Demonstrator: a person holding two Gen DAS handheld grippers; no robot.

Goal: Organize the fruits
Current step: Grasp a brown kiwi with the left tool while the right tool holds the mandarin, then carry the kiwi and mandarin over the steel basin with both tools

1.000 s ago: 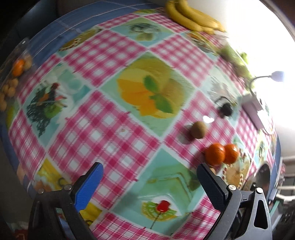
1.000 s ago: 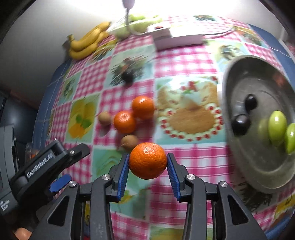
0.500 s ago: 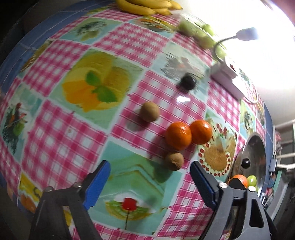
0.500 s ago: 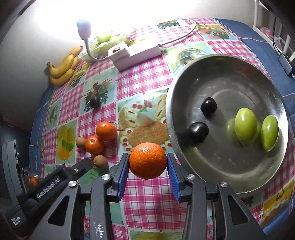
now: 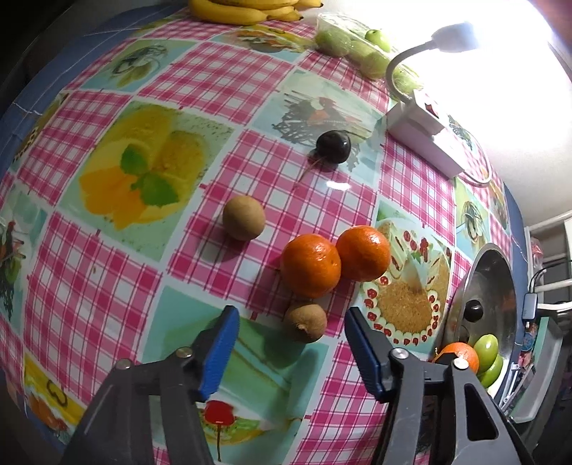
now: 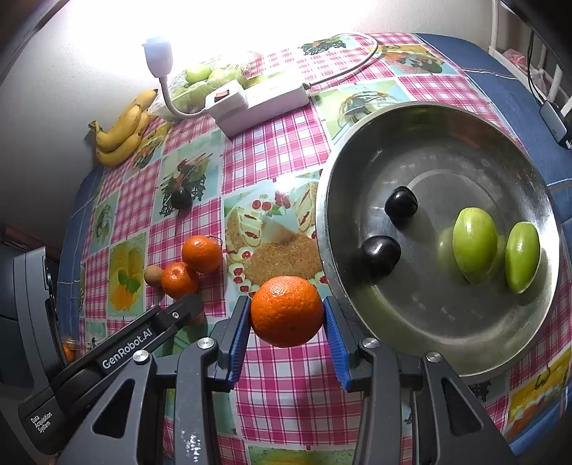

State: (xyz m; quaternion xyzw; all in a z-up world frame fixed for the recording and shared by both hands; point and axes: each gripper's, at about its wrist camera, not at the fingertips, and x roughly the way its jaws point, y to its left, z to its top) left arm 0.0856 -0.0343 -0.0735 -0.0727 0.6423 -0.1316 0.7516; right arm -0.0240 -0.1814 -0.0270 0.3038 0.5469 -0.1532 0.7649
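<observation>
My right gripper is shut on an orange, held above the cloth just left of the metal bowl. Two dark plums and two green fruits lie in the bowl. My left gripper points down over a small brown fruit. Its jaws are closing with that fruit between them, and the pads stand clear of it. Just beyond sit two oranges, another brown fruit and a dark plum.
A checked tablecloth covers the table. Bananas, a clear tub of green fruits, and a white power strip with a gooseneck lamp line the far edge. The left gripper's arm lies close beside my right gripper.
My left gripper slid across the cloth to the fruit cluster and its jaws narrowed around the small brown fruit. My right gripper carried the orange to the bowl's edge, then held still.
</observation>
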